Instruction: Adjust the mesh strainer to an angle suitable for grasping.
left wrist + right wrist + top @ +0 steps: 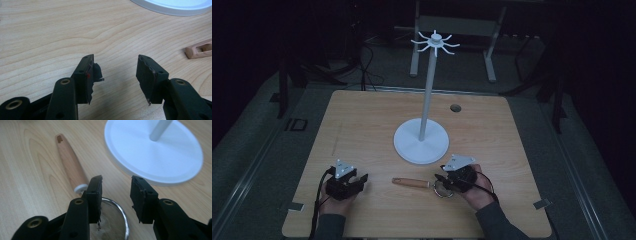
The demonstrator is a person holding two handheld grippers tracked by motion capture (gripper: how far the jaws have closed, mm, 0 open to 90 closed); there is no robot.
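A small strainer lies flat on the wooden table (362, 120), its wooden handle (409, 183) pointing left and its metal mesh ring (443, 190) at the right end. In the right gripper view the handle (71, 165) runs up and left from the ring (112, 220). My right gripper (116, 192) hovers low over the ring with a gap between its jaws and bare table showing through; nothing is pinched. My left gripper (116, 72) rests near the table's front left, open and empty, with the handle's slotted end (200, 48) off to its right.
A white stand with a round base (421, 142), a tall pole (428, 90) and a crown of hooks (435, 42) rises mid-table, just behind the strainer. The base (150, 157) lies close ahead of my right gripper. A small hole (455, 108) sits near the far edge.
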